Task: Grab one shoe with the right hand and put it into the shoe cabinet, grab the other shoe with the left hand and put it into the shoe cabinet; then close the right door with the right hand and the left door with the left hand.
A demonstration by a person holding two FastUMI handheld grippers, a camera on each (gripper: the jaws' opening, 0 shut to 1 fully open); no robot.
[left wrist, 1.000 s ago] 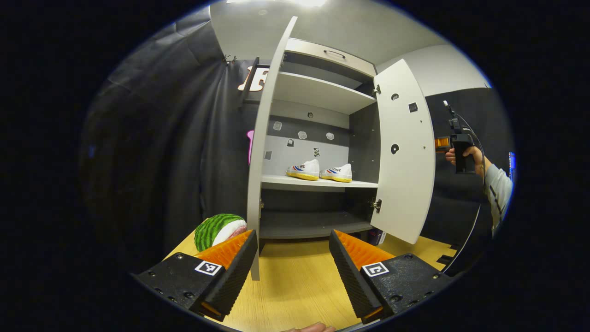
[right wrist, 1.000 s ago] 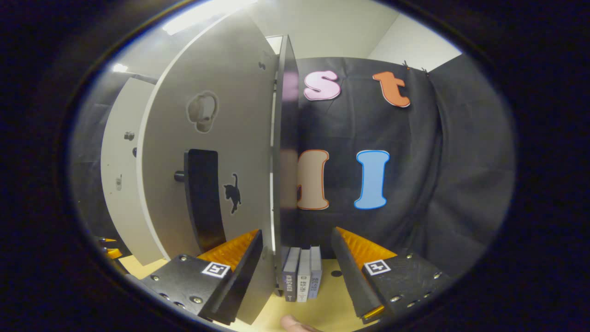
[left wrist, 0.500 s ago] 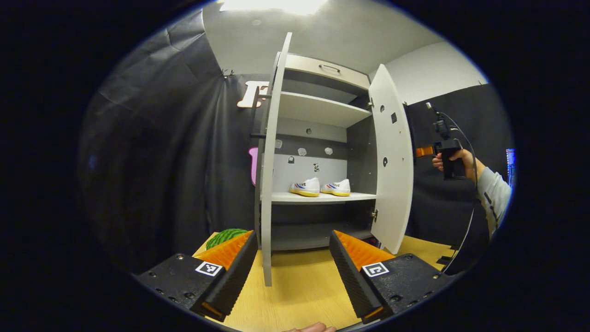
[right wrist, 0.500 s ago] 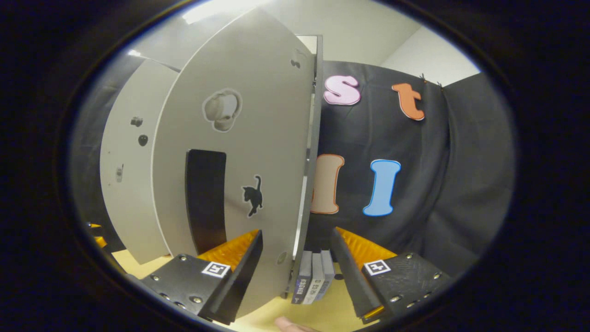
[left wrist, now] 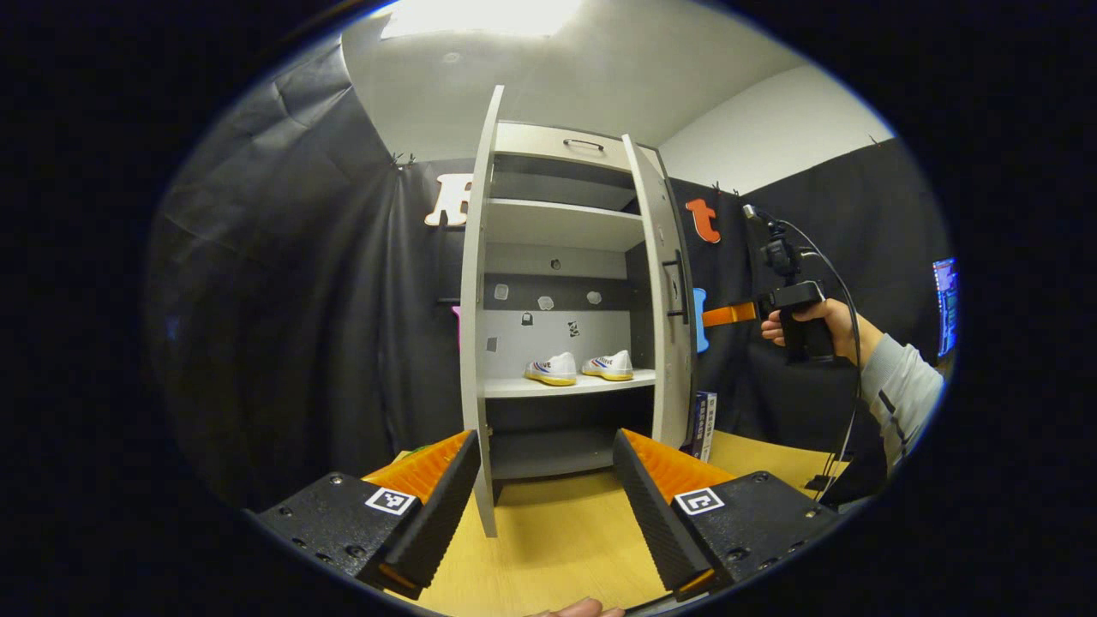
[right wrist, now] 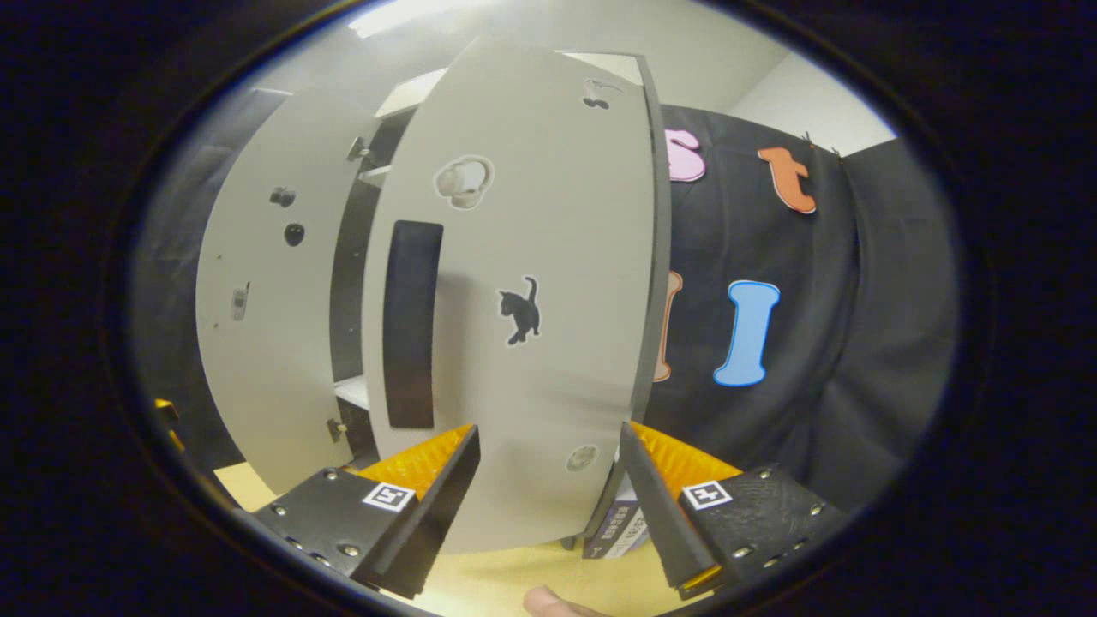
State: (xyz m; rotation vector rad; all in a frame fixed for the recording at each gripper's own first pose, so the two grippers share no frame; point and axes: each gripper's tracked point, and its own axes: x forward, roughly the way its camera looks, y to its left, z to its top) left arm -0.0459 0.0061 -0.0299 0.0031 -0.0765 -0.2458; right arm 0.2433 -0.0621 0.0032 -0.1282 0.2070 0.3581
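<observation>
left gripper (left wrist: 544, 493): fingers spread wide, nothing between the pads; it hangs low over the wooden table (left wrist: 557, 548), with the lower edge of the left door between its fingers in the left gripper view.
right gripper (right wrist: 548, 488): fingers spread apart, holding nothing; in the right gripper view it points at the outer face of the right door. from the left gripper view it (left wrist: 728, 314) is held in a hand (left wrist: 810, 321) with a grey sleeve (left wrist: 900, 390), its orange fingers near the door's outer face; whether they touch cannot be told.
left door (left wrist: 477, 326): swung open, seen nearly edge-on.
right door (right wrist: 523, 300): partly swung in, standing at an angle to the cabinet front, a gap left beside it; black bar handle (right wrist: 411, 324) and a cat sticker (right wrist: 520, 310) on its face.
books (right wrist: 621, 527): standing on the table just beside the cabinet's right side.
shoe cabinet (left wrist: 566, 291): upright on the table, shelves visible through the opening.
shoes (left wrist: 578, 367): both white with yellow soles, side by side on the middle shelf inside the cabinet.
back: black cloth wall (left wrist: 283, 326) behind the cabinet.
</observation>
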